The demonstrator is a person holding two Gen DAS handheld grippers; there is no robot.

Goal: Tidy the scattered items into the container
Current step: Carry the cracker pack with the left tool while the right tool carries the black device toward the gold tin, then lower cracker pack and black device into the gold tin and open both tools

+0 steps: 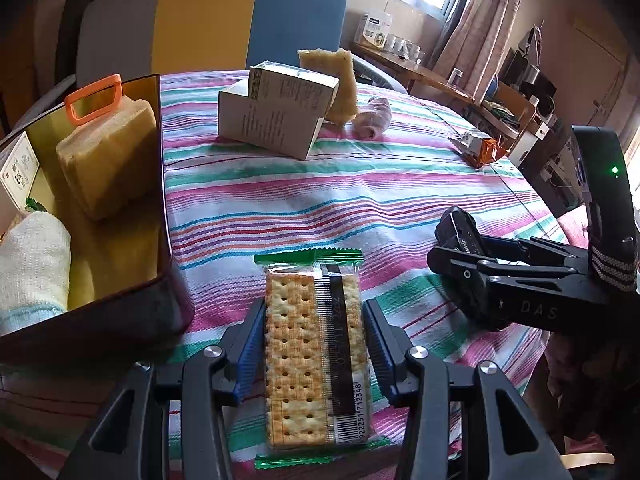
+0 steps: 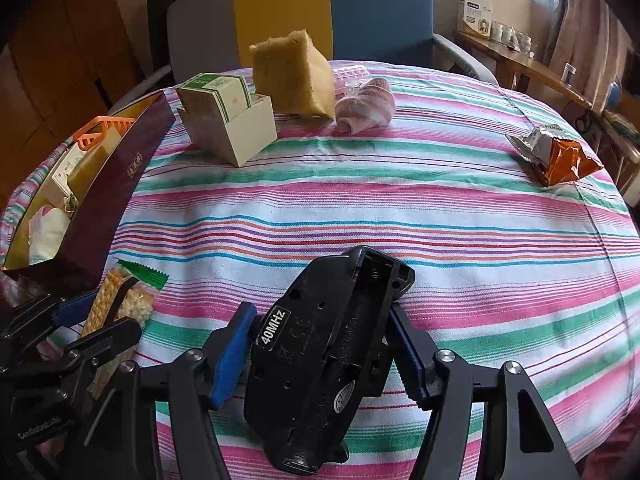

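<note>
Your left hand-held gripper (image 1: 314, 354) was clamped on a clear-wrapped cracker packet (image 1: 316, 350) with green crimped ends, its blue pads pressing both long sides above the striped cloth of the desk (image 1: 400, 196); a barcode strip ending "712348" ran along the wrapper. Your right hand-held gripper (image 2: 320, 354) gripped a black battery-style device (image 2: 324, 356) whose white-bordered label read "40MHz", with small moulded marks beside it too faint to read. The left wrist view alone showed "DAS" on the right tool's body and a green indicator light. The right wrist view alone showed "GenRobot" lettering, partly cut off, on the left tool.

The dark purple container (image 1: 168, 240) stood at the left edge of the desk, just beside the cracker packet, holding a yellow sponge (image 1: 108, 160), an orange plastic handle (image 1: 94, 98), a rolled white cloth (image 1: 34, 264) and a printed card. Scattered farther back were two stacked white boxes (image 1: 276, 116) with fine print, a second sponge (image 2: 294, 76), a rolled pink cloth (image 2: 366, 106) and, well to the right, an orange snack bag (image 2: 558, 156).
</note>
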